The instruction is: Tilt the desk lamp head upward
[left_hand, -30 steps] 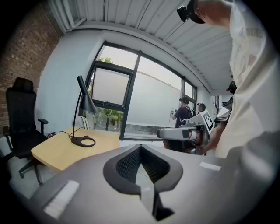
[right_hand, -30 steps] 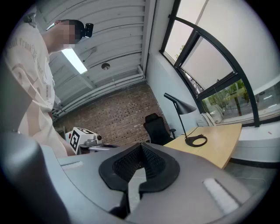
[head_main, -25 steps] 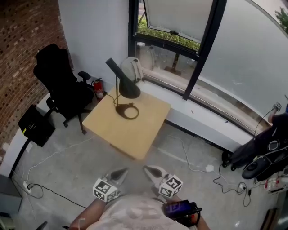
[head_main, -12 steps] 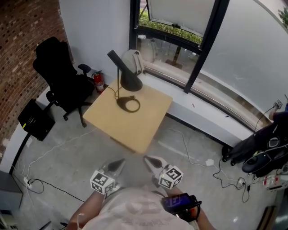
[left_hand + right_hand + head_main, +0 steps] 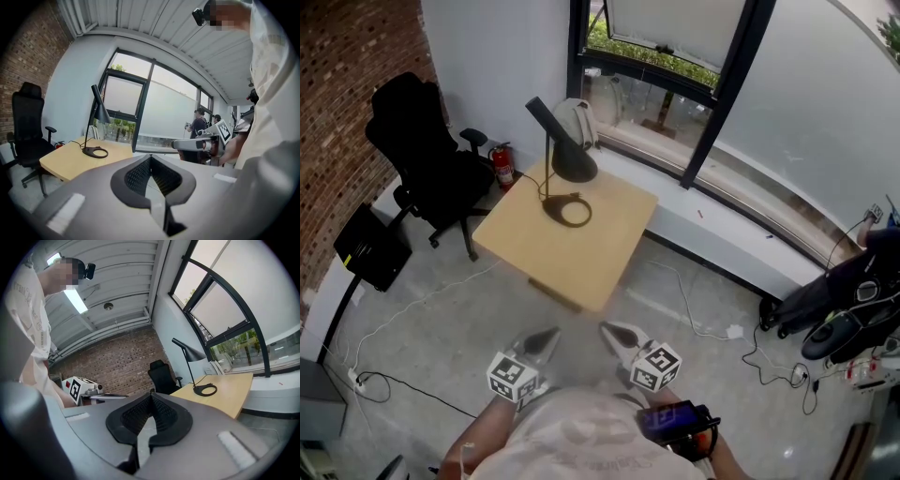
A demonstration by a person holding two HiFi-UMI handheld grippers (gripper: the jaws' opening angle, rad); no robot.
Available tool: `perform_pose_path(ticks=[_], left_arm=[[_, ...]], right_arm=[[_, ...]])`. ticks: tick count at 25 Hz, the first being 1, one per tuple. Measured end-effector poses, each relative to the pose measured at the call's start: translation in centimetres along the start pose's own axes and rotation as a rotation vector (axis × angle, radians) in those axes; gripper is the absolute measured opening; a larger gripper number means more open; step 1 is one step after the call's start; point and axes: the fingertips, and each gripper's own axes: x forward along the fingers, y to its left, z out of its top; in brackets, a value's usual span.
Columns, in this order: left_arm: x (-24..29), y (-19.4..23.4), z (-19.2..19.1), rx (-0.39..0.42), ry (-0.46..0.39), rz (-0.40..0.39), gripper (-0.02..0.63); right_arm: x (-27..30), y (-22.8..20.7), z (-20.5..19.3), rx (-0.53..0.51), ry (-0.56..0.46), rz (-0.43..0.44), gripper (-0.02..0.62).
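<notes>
Left tool [image 5: 546, 343] and right tool [image 5: 617, 339]: jaws together on both, nothing between, side by side close to person's body, well apart from desk [image 5: 598, 251]. Desk lamp [image 5: 555, 150] upright at desk's far corner, head pointing down, ring base flat on top. Black chair [image 5: 422, 169] left of desk

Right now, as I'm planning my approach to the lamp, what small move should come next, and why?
Probably step toward the table, bringing the left hand-held gripper nearer the lamp head. The head is angled downward, and both that one and the right hand-held gripper are shut, empty and close to your body, well short of the table.
</notes>
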Motion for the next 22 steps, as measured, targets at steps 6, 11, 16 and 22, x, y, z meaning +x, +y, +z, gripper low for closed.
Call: perform_pose_path(ticks=[6, 11, 16, 22], left_arm=[[-1.6, 0.1, -0.7, -0.011, -0.005, -0.009, 0.002], [-3.3, 1.0, -1.4, -0.02, -0.003, 0.0, 0.002], [-4.8, 2.2, -1.6, -0.027, -0.015, 0.011, 0.002], [-6.6, 4.0, -1.7, -0.03, -0.027, 0.026, 0.002]], right_arm=[[0.0, 1.1, -0.9, 0.0, 0.011, -0.024, 0.014], [1.2, 3.4, -1.8, -0.033, 0.051, 0.002, 0.014], [2.7, 4.8, -2.6, -0.031, 0.062, 0.009, 0.014], [4.5, 5.7, -3.0, -0.026, 0.07, 0.003, 0.014]])
